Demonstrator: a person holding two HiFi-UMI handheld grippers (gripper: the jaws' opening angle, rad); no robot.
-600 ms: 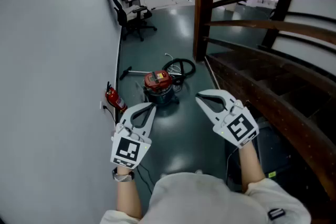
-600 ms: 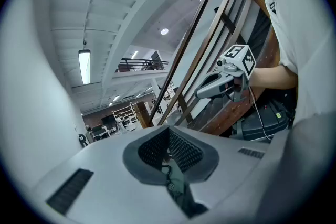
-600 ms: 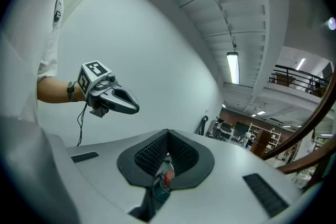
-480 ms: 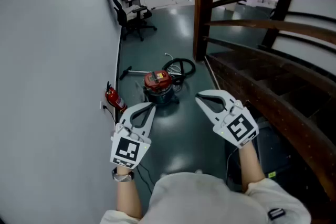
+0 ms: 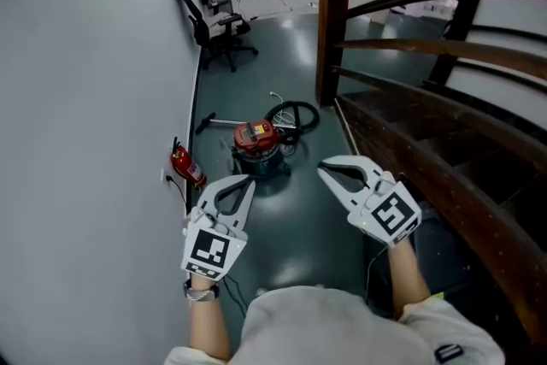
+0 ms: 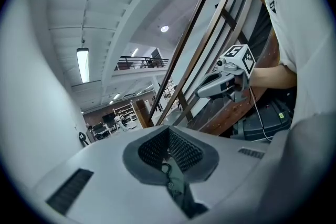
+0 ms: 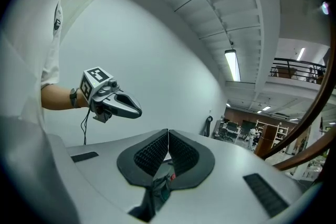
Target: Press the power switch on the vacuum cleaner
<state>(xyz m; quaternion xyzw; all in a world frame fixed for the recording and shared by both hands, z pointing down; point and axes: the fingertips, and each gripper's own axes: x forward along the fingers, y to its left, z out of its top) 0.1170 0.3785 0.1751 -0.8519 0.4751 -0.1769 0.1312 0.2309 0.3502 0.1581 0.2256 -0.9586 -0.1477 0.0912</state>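
The vacuum cleaner (image 5: 255,135) stands on the dark floor ahead, with a red lid on a dark drum. Its black hose (image 5: 296,113) is coiled behind it. My left gripper (image 5: 247,179) is held in the air short of the vacuum, slightly to its left. Its jaws are shut with nothing between them (image 6: 169,129). My right gripper (image 5: 323,170) hovers to the right of the vacuum, also shut and empty (image 7: 168,131). Neither touches the vacuum. Each gripper shows in the other's view: the right gripper (image 6: 201,94) and the left gripper (image 7: 138,111). The switch itself is too small to make out.
A white wall (image 5: 85,98) runs along the left, with a red fire extinguisher (image 5: 185,165) at its foot. A wooden post (image 5: 332,30) and stair railing (image 5: 427,8) close off the right. A wand (image 5: 218,120) lies beside the vacuum. An office chair (image 5: 214,34) stands farther back.
The picture has shifted slightly and the vacuum sits a little lower in it. Both grippers have dropped a touch in the frame and keep the same shut pose.
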